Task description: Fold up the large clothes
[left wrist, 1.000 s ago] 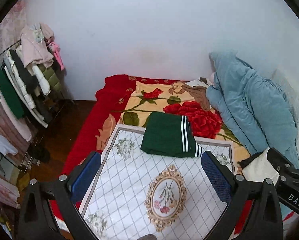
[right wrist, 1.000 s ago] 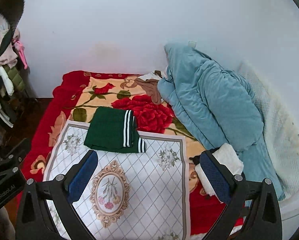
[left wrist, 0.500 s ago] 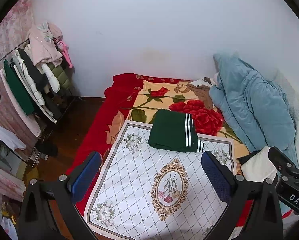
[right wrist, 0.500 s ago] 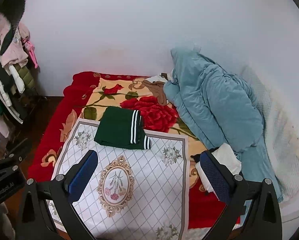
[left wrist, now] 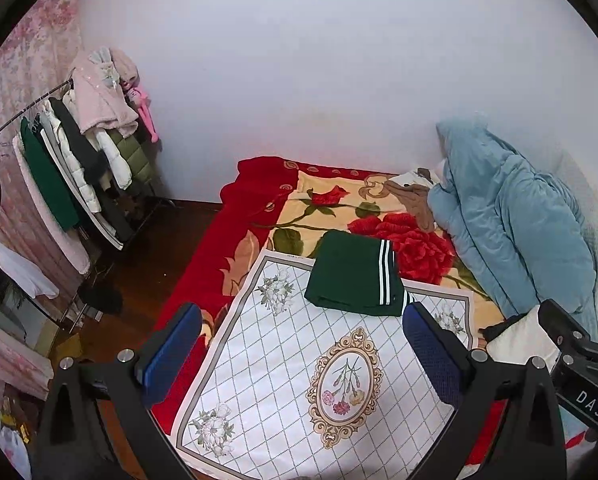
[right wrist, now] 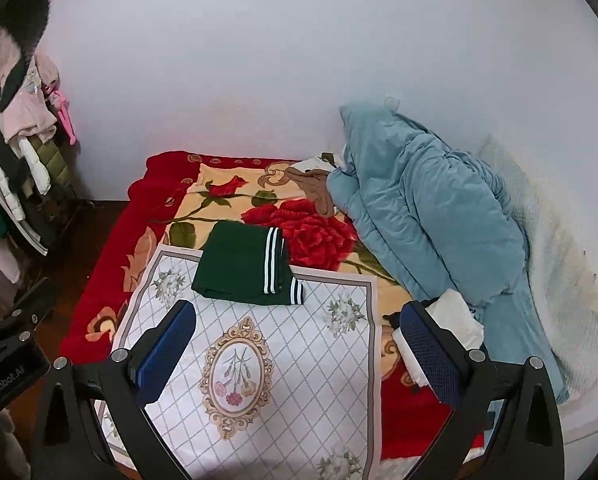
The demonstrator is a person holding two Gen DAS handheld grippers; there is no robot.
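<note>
Both grippers, left gripper and right gripper, hang spread wide and empty above the bed. The folded green garment lies on the patterned cloth's far edge. A careless pinch at one layer would likely undo the fold.

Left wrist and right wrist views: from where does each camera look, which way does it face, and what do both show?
Left wrist: sits behind the open left gripper, above the bed's near end, facing the wall; the clothes rack at left, the right gripper's body at the right edge.
Right wrist: behind the open right gripper, same direction, further right; more of the blue quilt.
Shared: the folded green garment on the white patterned cloth.
</note>
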